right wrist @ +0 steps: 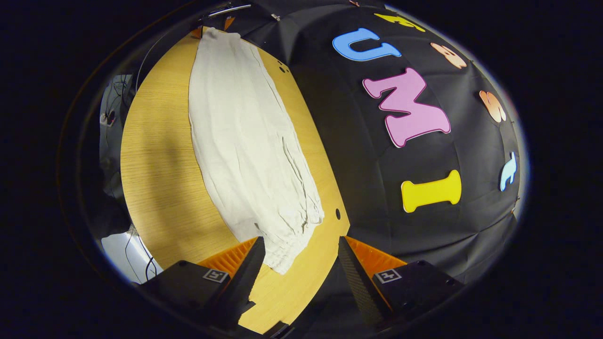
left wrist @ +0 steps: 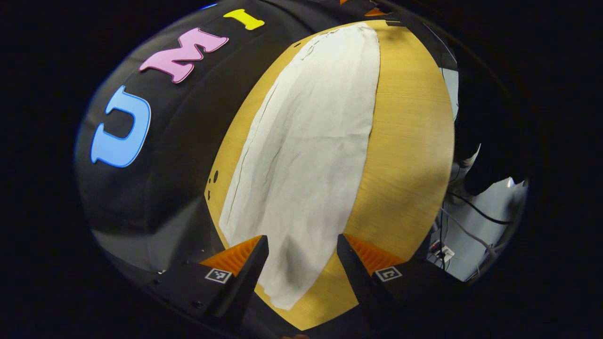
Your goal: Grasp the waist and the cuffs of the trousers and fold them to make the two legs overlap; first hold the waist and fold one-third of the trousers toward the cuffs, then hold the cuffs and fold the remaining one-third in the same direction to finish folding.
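Already doubled lengthwise, the pale trousers (left wrist: 306,155) lie flat on the wooden table (left wrist: 410,141), stretching away ahead of both claws. The left claw (left wrist: 301,254) hangs with fingers apart over one end, cloth showing between its tips. The right claw (right wrist: 301,259), also spread, hovers at the gathered waist (right wrist: 287,245), holding nothing. Thin, limp and light, the fabric will likely sag and wrinkle; pinching the waist's corners at the gathered band looks surest.

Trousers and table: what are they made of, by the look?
Trousers: thin woven cloth, pale and matte, perhaps linen or cotton; it creases softly and gathers at one end. Table: wood or wood-look laminate, smooth, with fine straight grain lines.
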Motion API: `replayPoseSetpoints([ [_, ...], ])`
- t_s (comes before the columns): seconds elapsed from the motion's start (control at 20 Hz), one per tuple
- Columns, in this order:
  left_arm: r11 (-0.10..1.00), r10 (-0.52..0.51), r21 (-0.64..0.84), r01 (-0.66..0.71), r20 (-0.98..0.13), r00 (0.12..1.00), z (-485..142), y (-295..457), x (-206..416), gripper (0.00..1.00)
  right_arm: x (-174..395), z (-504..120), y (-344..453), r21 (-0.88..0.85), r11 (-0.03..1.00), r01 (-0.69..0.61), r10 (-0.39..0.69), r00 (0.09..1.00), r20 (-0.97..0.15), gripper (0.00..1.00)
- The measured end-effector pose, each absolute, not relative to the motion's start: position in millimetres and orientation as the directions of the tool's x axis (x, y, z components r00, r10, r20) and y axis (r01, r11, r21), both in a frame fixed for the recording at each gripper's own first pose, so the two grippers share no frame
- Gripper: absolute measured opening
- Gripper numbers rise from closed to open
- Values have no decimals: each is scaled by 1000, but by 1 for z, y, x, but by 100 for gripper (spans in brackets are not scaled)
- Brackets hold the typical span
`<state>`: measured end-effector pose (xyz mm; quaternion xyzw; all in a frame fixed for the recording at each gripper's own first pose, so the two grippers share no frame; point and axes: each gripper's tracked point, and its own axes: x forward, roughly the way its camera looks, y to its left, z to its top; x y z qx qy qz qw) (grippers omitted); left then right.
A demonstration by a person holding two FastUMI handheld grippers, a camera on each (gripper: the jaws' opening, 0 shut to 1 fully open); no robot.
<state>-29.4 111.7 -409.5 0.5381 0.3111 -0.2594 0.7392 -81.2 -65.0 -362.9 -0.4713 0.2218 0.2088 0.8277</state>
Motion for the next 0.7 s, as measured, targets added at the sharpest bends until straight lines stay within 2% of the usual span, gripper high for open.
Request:
replayPoseSetpoints([
  [0.25, 207, -25, 647, 734, -747, 665, -415, 114, 16, 92, -85, -376, -71, -665, 483, -570, 132, 798, -588, 96],
  [0.35, 198, -17, 636, 746, -758, 652, -420, 113, 29, 86, -84, -380, -74, -664, 481, -572, 128, 795, -593, 95],
  [0.45, 183, 1, 622, 761, -775, 633, -432, 111, 36, 65, -84, -385, -76, -657, 481, -581, 126, 787, -604, 96],
  [0.5, 167, 20, 623, 764, -777, 629, -437, 111, 38, 39, -83, -389, -78, -648, 484, -588, 126, 780, -614, 96],
  [0.6, 144, 27, 642, 753, -763, 646, -437, 107, 45, 13, -83, -393, -80, -637, 487, -597, 124, 770, -627, 95],
  [0.7, 174, 34, 631, 756, -771, 636, -438, 110, 45, 8, -82, -399, -82, -633, 482, -606, 121, 761, -637, 95],
])
